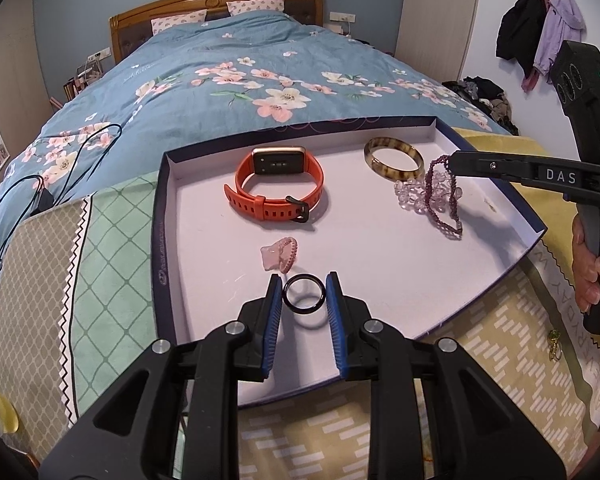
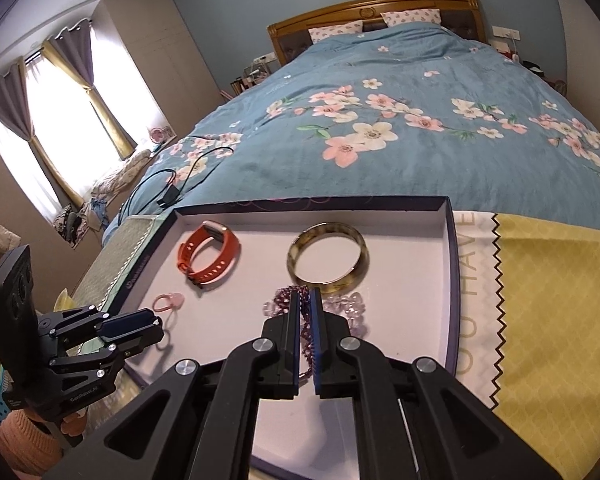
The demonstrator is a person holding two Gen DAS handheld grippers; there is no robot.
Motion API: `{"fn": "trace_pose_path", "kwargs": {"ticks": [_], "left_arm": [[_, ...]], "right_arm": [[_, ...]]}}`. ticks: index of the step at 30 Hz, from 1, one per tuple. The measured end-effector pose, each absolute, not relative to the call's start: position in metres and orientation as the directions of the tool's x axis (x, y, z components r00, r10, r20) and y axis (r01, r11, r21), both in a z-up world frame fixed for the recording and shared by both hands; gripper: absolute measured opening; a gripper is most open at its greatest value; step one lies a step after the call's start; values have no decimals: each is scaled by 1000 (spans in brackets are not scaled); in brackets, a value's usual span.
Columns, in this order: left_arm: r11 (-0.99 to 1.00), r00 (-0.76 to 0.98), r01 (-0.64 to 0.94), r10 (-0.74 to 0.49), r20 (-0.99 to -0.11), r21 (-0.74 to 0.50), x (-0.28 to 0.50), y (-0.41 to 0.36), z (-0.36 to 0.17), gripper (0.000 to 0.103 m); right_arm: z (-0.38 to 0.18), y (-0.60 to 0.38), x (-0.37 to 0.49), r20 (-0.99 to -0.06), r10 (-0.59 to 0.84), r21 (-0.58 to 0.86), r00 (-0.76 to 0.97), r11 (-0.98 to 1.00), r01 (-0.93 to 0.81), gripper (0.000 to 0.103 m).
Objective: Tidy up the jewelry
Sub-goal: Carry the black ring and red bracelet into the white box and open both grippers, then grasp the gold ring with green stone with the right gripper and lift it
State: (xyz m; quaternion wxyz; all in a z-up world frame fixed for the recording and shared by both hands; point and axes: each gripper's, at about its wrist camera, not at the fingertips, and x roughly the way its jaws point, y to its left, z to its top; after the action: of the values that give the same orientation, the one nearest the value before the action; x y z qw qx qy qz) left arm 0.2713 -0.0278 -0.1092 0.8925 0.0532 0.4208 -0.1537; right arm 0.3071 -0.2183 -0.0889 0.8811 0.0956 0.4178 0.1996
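A black ring (image 1: 305,307) sits pinched between the blue pads of my left gripper (image 1: 304,279), just above the near part of a white-lined tray (image 1: 160,216). My right gripper (image 2: 305,294) is shut on a purple bead bracelet (image 2: 284,296), which dangles from its tip (image 1: 453,160) onto the tray's right side (image 1: 440,208). Under it lies a clear crystal bracelet (image 1: 410,196). An orange smartwatch (image 1: 278,188), a tortoiseshell bangle (image 1: 394,158) and a small pink piece (image 1: 280,254) rest on the tray floor.
The tray lies on patterned cloths at the foot of a bed with a blue floral quilt (image 1: 260,60). A black cable (image 1: 40,184) trails on the left. A small green-and-gold item (image 1: 555,344) lies on the cloth to the right. A hand (image 1: 588,276) grips the right tool.
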Motion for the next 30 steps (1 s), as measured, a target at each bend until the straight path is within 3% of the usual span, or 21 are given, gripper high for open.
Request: {"fn": "trace_pose_path", "kwargs": {"ticks": [10, 15, 22, 30], "left_arm": [[945, 587, 323, -243, -772, -52, 276, -28, -115, 26], [946, 608, 319, -255, -752, -62, 266, -21, -107, 32], [941, 672, 329, -289, -682, -74, 231, -8, -77, 39], [932, 680, 353, -315, -662, -82, 180, 9, -67, 42]], "right_arm": [[-88, -228, 303, -693, 423, 349, 584, 906, -241, 9], [-78, -231, 286, -674, 440, 354, 594, 898, -262, 17], [-59, -236, 243, -640, 459, 330, 616, 888, -319, 35], [-70, -242, 197, -666, 438, 292, 603, 898, -329, 37]]}}
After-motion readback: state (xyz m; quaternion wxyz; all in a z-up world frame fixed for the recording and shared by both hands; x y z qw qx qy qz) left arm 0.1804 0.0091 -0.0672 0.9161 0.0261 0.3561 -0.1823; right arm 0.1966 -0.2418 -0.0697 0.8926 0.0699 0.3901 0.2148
